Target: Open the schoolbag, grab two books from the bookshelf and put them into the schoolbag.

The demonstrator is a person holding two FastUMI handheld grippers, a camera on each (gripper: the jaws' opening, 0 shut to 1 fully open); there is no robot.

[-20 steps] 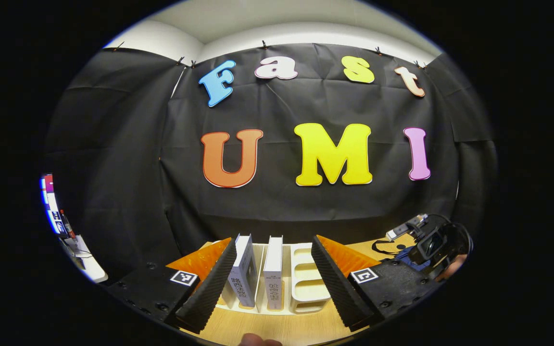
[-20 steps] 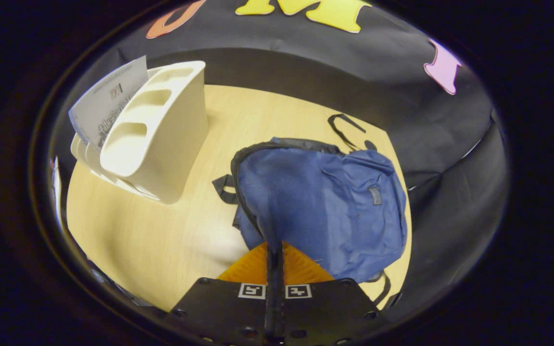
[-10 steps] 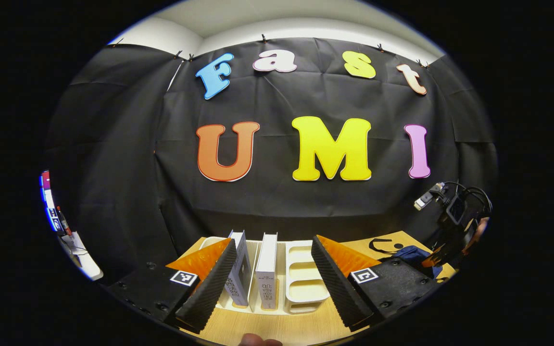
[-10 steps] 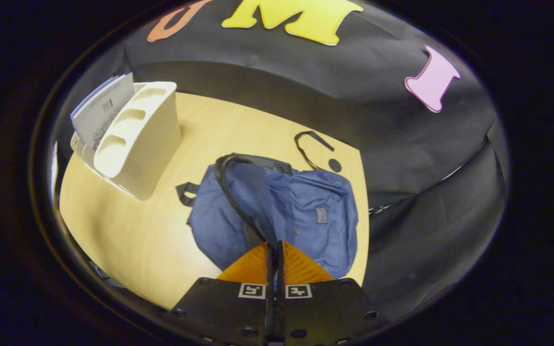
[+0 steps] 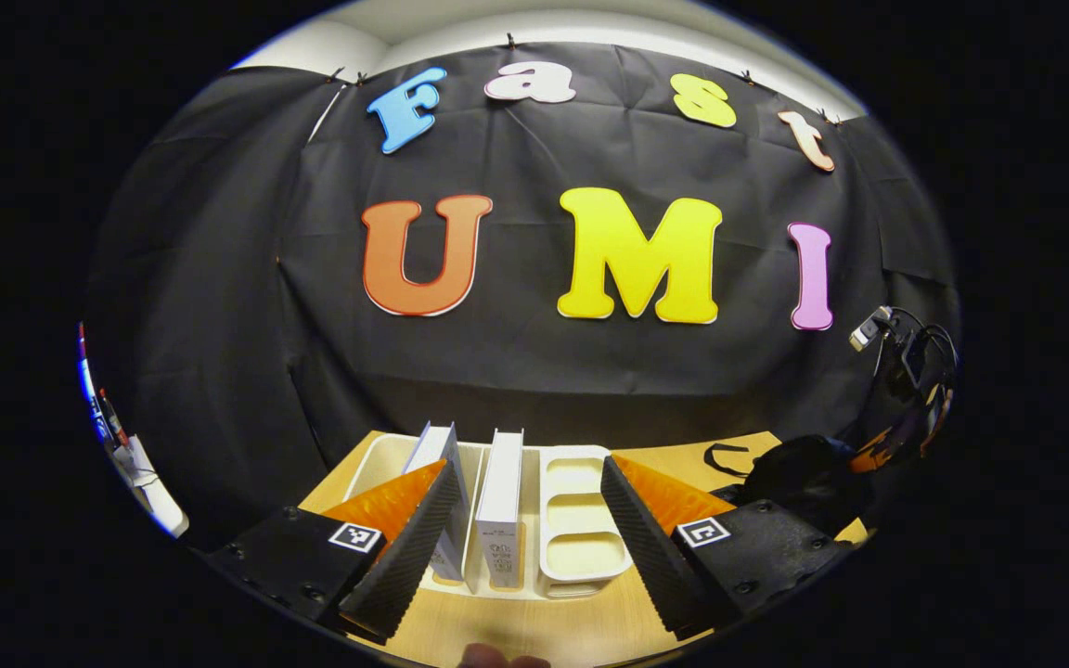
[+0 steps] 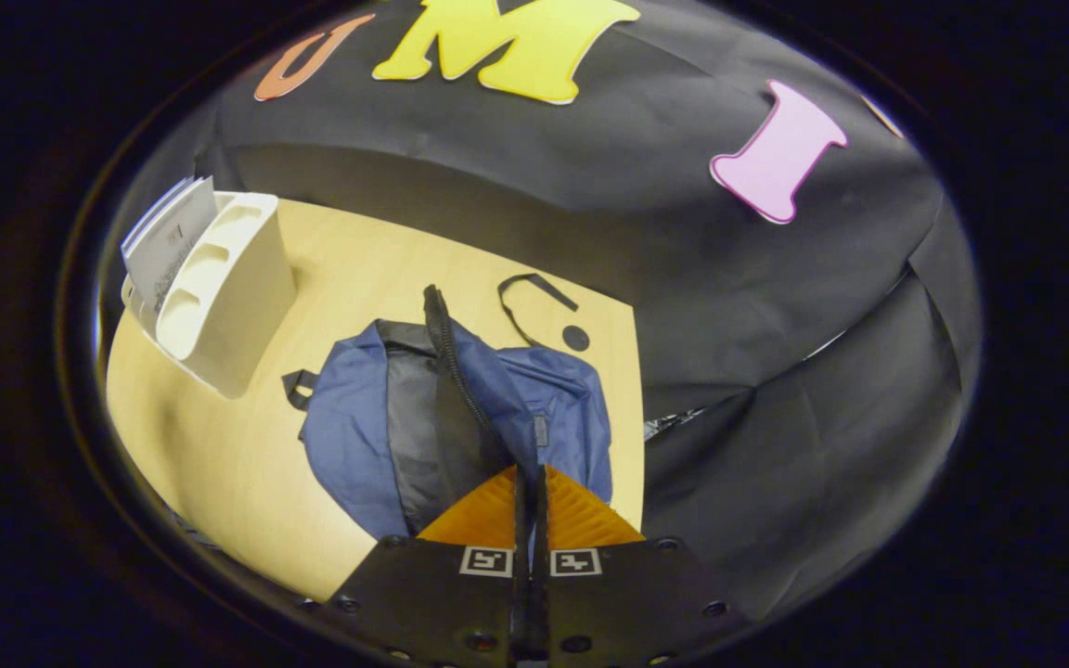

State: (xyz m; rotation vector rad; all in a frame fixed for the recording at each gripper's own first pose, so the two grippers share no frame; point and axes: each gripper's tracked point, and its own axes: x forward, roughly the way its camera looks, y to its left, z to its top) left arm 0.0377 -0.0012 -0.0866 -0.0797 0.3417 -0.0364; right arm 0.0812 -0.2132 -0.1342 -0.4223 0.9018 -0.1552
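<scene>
Now, in the left gripper view, the left gripper [image 5: 525,533] has its fingers spread wide apart and empty, and it points straight at the bookshelf [image 5: 581,506] on the tabletop [image 5: 534,631]. Two books stand upright in the shelf's slots, with their spines toward the camera: the left book [image 5: 442,501] is just beside the left finger, and the right book [image 5: 502,506] lies between the two fingers. Their long axis is vertical, so I judge this hand is the nearer one for taking a book.

In the right gripper view, the right gripper [image 6: 530,482] has its fingers pressed together on the zipper edge of the schoolbag [image 6: 349,436] and holds it up. The bag's mouth is open, and the dark inside shows. The bookshelf [image 6: 219,297] stands well apart, to the far left.
</scene>
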